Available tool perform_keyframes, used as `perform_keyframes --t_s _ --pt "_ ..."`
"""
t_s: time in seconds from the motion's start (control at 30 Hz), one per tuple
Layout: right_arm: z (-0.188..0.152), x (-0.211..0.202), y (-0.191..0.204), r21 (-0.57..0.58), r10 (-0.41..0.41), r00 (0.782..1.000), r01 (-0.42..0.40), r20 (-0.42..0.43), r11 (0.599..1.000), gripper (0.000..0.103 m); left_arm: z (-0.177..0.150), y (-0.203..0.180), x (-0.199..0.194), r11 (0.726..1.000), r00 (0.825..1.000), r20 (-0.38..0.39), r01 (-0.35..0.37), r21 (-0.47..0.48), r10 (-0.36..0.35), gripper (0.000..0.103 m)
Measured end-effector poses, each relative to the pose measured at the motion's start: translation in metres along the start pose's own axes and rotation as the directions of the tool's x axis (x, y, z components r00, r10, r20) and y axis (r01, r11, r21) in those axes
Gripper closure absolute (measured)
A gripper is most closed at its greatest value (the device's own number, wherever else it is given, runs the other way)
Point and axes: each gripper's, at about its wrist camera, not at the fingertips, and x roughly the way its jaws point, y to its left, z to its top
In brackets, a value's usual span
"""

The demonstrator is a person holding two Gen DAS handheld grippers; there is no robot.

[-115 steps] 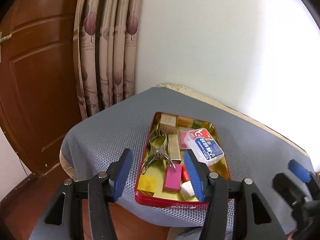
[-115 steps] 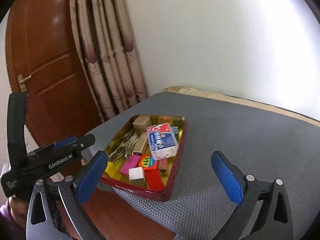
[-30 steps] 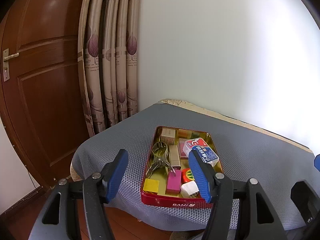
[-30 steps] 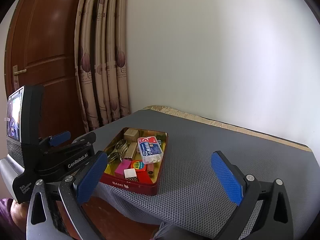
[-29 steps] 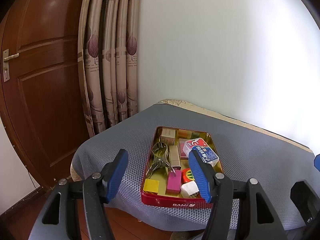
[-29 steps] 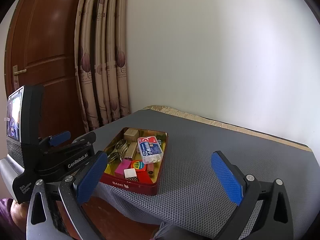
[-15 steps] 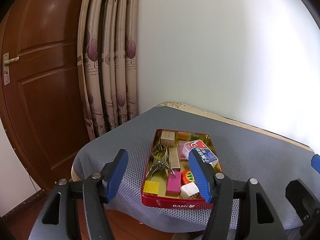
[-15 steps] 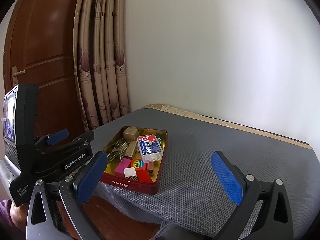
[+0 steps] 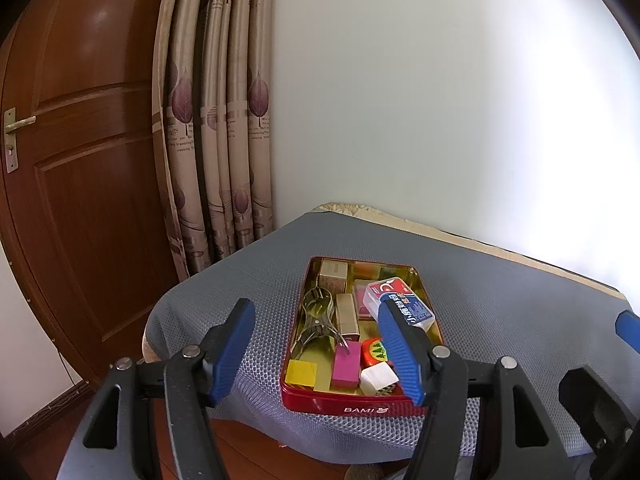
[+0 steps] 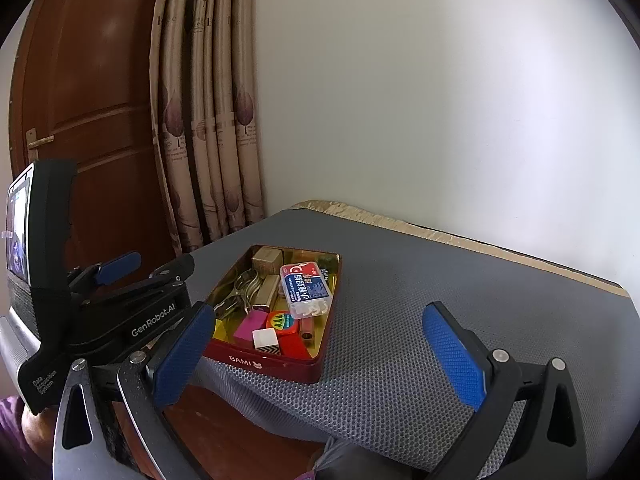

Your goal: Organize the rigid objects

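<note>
Both my left claw (image 9: 320, 354) and right claw (image 10: 320, 356) hang spread and empty, the left still widening, near the red rectangular metal tin (image 9: 352, 408) on the grey-matted table (image 10: 440, 300).

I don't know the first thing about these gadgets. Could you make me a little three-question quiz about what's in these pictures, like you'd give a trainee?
1. True or false: the left gripper is clamped on something from the red tin.
2. Which item lies uppermost in the tin? A) the white and blue plastic box B) the yellow block C) the metal clip
3. Fill in: the tin sits on a grey ____ mat.

Key
1. False. Its jaws are opening with nothing between them, short of the tin.
2. A. It rests on top of the other pieces.
3. Mesh, a honeycomb pattern covering the table.
</note>
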Motion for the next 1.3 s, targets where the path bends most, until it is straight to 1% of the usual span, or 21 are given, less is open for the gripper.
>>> perform_keyframes --t_s 0.3,0.87,1.3 --pt "-0.0032 0.0046 0.0025 -0.001 0.013 1.000 -0.013 -0.023 1.000 0.000 0.0004 -0.0003 0.0007 1.000 1.000 -0.003 0.005 0.008 -0.005 0.037" --pt "-0.0061 0.0052 0.0050 -0.002 0.011 0.999 -0.011 -0.032 1.000 0.000 -0.0008 -0.0010 -0.0007 1.000 1.000 0.013 0.005 0.017 -0.005 0.037" --pt "-0.0069 0.0062 0.0048 -0.014 0.004 0.999 -0.005 -0.032 1.000 0.000 0.0016 0.0018 0.0000 1.000 1.000 0.002 0.009 0.009 -0.009 0.037"
